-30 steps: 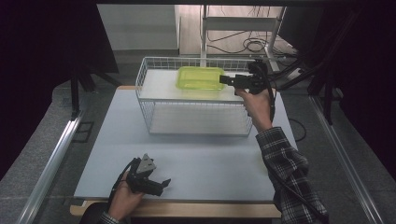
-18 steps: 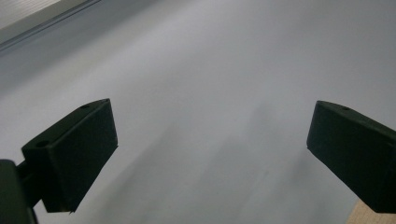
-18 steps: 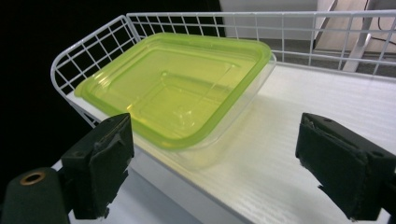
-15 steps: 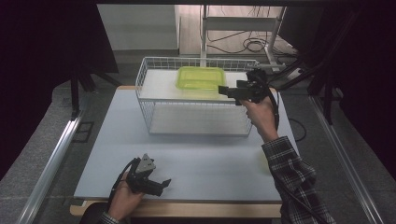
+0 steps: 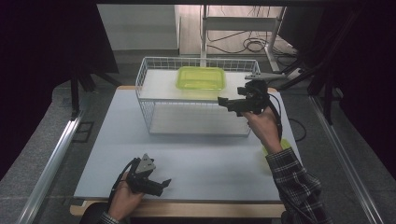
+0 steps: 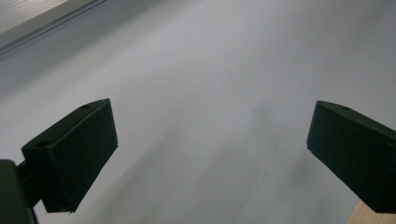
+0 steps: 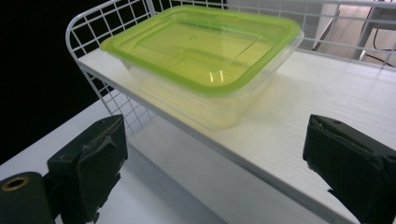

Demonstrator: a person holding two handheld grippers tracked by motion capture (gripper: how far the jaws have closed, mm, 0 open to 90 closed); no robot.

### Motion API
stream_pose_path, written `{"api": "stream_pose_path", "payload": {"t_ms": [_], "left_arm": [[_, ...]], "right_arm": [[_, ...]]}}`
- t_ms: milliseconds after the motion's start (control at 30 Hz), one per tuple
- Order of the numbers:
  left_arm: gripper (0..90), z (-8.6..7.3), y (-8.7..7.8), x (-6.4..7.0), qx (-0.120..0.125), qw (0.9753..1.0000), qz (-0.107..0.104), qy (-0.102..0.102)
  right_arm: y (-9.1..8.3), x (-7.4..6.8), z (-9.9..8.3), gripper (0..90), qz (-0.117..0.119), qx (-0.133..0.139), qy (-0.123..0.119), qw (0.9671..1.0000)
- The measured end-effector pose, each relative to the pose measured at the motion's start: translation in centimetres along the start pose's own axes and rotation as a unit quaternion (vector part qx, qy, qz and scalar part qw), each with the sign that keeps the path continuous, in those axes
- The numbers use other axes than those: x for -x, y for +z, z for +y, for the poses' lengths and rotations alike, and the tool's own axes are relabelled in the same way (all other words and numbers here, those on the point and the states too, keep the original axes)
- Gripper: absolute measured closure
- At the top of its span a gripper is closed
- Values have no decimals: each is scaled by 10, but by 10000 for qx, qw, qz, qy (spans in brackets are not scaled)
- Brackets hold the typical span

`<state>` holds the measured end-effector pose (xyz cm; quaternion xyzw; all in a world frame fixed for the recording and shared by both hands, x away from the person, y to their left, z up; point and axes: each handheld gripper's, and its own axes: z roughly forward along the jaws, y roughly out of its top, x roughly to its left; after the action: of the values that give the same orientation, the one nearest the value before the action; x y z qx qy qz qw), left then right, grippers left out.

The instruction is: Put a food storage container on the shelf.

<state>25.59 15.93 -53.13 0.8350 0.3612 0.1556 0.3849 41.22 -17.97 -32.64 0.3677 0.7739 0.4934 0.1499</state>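
Hovering my right gripper [image 5: 223, 101] beside the wire rack [image 5: 149, 119], fingers spread, gripping nothing | lidded plastic container [image 7: 205, 60] sitting on its top shelf | looking light, stiff, slick; I'm favouring the rim | left gripper [image 5: 164, 183] resting on desk [image 5: 210, 163], fingers spread

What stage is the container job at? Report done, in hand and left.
Done: the lidded green container sits on the wire rack's top shelf. In hand: nothing; the right gripper is open just short of it. Left, probably: the left gripper rests open on the table.

A lab: black curtains [image 5: 42, 70], floor cables [image 5: 243, 44], bare white table [image 5: 116, 135].
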Motion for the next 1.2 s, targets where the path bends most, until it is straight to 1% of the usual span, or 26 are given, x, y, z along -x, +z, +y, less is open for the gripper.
{"api": "stream_pose_path", "payload": {"t_ms": [167,233,433,467,567,667,700,733,900,1200], "left_arm": [[18,0,0,0,24,10000,-38,-52],[18,0,0,0,18,10000,-50,-66],[18,0,0,0,9,9999,-99,-125],[19,0,0,0,1,9999,-100,-120],[19,0,0,0,-30,9999,-97,-87],[19,0,1,1,-39,9999,-81,-44],[19,0,1,1,-39,9999,-81,-44],[19,0,1,1,-37,10000,-73,-17],[19,0,2,1,-67,9999,-73,33],[20,0,2,1,-64,9999,-68,44]], "right_arm": [[0,-3,-8,58,19,-50,-82,10000],[1,-6,-14,57,13,-83,-185,9998],[1,-11,-24,57,84,-124,-282,9995],[0,-12,-28,57,122,-136,-281,9994],[0,-14,-31,58,147,-148,-284,9994],[-1,-17,-38,57,174,-201,-336,9991],[-1,-17,-38,57,174,-201,-336,9991],[-1,-19,-43,57,176,-212,-371,9989],[-1,-22,-53,42,150,-251,-431,9986],[-1,-24,-79,8,210,-313,-381,9986]]}}
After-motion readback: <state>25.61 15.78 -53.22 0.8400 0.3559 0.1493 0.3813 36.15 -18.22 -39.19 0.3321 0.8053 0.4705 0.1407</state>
